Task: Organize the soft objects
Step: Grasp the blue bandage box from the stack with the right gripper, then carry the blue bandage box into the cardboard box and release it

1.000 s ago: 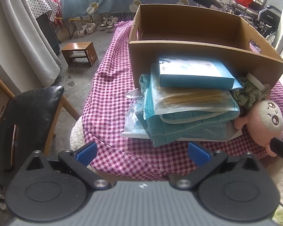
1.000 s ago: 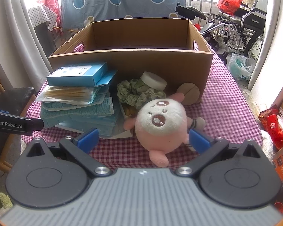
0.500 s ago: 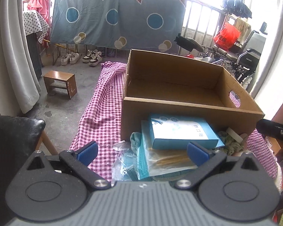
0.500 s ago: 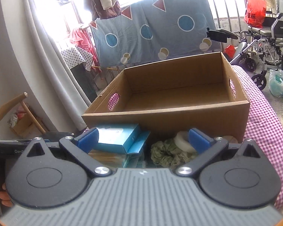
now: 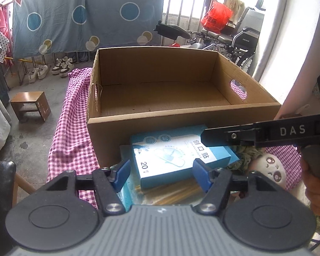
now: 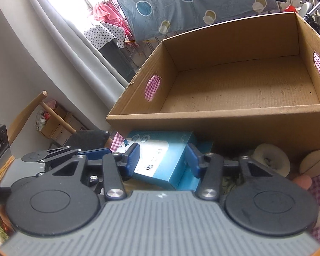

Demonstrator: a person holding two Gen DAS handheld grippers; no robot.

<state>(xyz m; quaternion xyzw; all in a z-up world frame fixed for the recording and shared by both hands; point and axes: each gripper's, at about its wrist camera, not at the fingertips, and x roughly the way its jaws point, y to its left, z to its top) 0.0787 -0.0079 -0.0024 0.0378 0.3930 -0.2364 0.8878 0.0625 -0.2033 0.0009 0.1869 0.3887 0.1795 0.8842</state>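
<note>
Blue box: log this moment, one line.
left gripper: jaws closing, nothing gripped; right gripper: jaws closing astride blue box, grip unclear; cardboard box: empty

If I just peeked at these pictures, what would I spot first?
Probably the big cardboard box, open and empty on the pink checked cloth. Right in front of it lies a light blue box on a pile, with the left gripper and right gripper closing in around it.

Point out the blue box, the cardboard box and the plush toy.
blue box (image 5: pixel 181 149): left wrist view, on its printed top face.
cardboard box (image 6: pixel 234 128): right wrist view, on its near outer wall.
plush toy (image 5: pixel 270 166): left wrist view, on its pale face beside the eyes.
</note>
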